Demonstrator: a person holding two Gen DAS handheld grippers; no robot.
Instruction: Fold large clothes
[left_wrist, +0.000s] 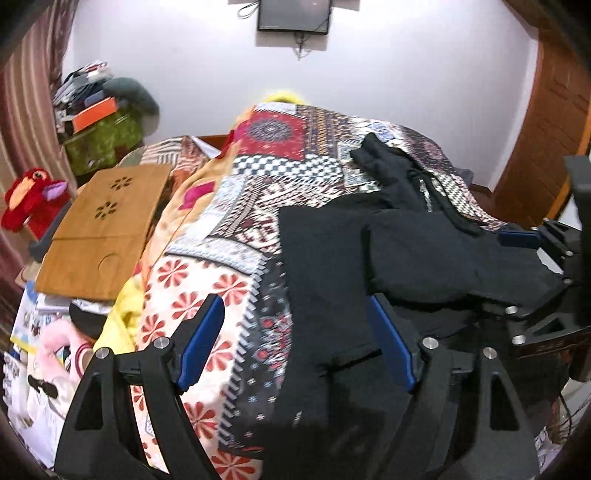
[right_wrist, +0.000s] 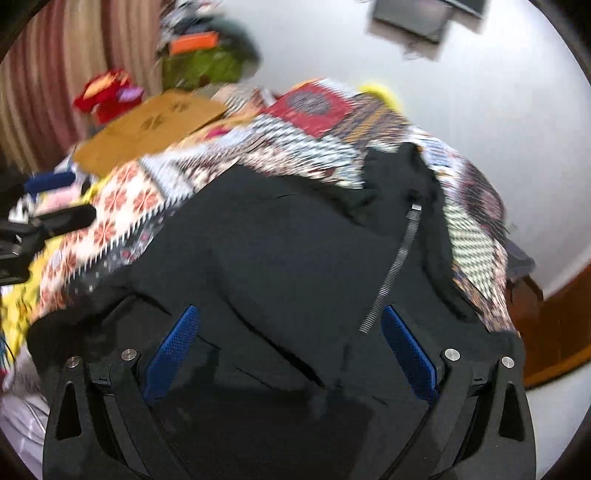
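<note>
Left wrist view
Garment: black zip-front jacket (left_wrist: 424, 254) lies on the patchwork-patterned bedspread (left_wrist: 280, 173), toward its right side, one panel folded over another; metal zipper (left_wrist: 425, 194) visible near the collar end.
Left gripper (left_wrist: 295, 332): black frame, blue pads, jaws spread wide; nothing between them. The left pad hangs over the bedspread, the right pad over the black cloth; contact cannot be determined.
Right gripper (left_wrist: 532, 254): enters from the right edge at the jacket's right border; one blue pad (left_wrist: 519, 239) shows above the cloth. Whether it grips the cloth cannot be told here.
Surroundings: light-brown wooden lap tray with flower cut-outs (left_wrist: 99, 229) rests on the bed's left part; red plush bird toy (left_wrist: 31, 199) just beyond it; dark wall-mounted screen (left_wrist: 293, 14) on the white wall.

Right wrist view (motion-blurred)
Garment: the black zip-front jacket (right_wrist: 295, 266) fills the centre, spread over the patchwork-patterned bedspread (right_wrist: 317, 125); the metal zipper (right_wrist: 393, 269) runs diagonally, its lower end near the right pad.
Right gripper (right_wrist: 290, 350): jaws wide apart, blue pads (right_wrist: 171, 354) on either side of a stretch of black cloth; nothing pinched.
Left gripper (right_wrist: 33, 229): partly seen at the left edge, over the bedspread, apart from the jacket.
Surroundings: the wooden lap tray (right_wrist: 147, 125) and the red plush bird toy (right_wrist: 107, 92) lie at upper left, blurred.
</note>
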